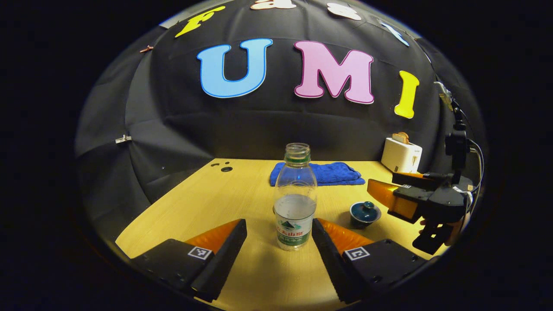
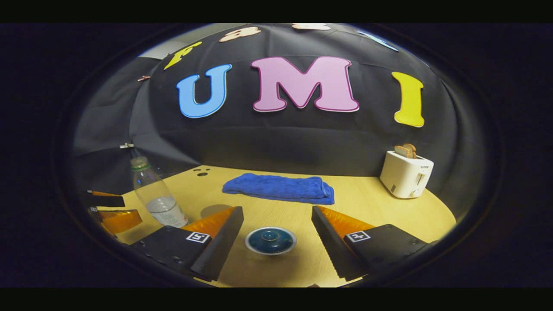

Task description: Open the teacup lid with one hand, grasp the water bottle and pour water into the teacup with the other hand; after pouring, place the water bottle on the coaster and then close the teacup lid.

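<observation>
An uncapped clear water bottle (image 1: 296, 203), about a third full, stands upright on the wooden table (image 1: 233, 194). My left gripper (image 1: 278, 224) is open, with one finger on each side of the bottle's lower part and not touching it. A dark teal teacup (image 1: 365, 214) with its lid on sits to the right, and my right gripper (image 1: 391, 192) hovers beside it. In the right gripper view the lidded teacup (image 2: 271, 240) lies between the fingers of my open right gripper (image 2: 276, 214). The bottle (image 2: 157, 194) stands at the left, with a round grey coaster (image 2: 214, 210) beside it.
A folded blue towel (image 1: 317, 173) lies at the back of the table, and a white toaster (image 1: 402, 155) holding bread stands at the back right. Small holes (image 1: 225, 168) mark the far left of the table. The left gripper (image 2: 112, 214) shows at the left edge of the right gripper view.
</observation>
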### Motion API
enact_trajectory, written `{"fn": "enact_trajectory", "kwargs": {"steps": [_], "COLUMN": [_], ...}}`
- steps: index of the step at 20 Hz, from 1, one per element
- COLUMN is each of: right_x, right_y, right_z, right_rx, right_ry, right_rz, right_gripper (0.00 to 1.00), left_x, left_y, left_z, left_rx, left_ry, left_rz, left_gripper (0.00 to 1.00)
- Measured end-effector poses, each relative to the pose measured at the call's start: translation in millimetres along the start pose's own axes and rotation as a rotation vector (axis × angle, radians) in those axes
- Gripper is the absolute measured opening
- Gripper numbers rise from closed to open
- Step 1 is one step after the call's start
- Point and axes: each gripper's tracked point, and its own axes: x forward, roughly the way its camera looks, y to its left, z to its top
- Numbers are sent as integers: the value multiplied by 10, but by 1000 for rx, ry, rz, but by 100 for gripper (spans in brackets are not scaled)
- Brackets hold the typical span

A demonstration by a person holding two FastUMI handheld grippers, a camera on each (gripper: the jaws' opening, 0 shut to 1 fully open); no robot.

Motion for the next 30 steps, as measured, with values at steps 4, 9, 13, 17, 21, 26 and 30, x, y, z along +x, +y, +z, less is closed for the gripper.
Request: {"fn": "enact_trajectory", "kwargs": {"steps": [4,9,13,17,21,26,30], "right_x": [147,247,279,268,291,323,267], "right_y": [3,22,73,57,51,89,110], "right_z": [-268,-489,-491,-479,-452,-435,-419], "right_rx": [-21,-18,1,-1,16,13,29], "right_ry": [15,37,42,46,68,102,124], "right_rz": [-9,-3,5,9,26,57,83], "right_gripper": [99,93,72,61,44,25,28], "left_x": [107,103,39,49,76,74,100], "left_y": [79,166,191,180,167,158,81], "left_z": [-141,-287,-410,-420,-342,-353,-359], "left_rx": [-37,-96,-74,-77,-80,-68,-55], "left_ry": [12,32,45,45,30,24,21], "left_rz": [0,10,17,11,12,8,-30], "left_gripper": [96,95,95,95,95,95,95]}}
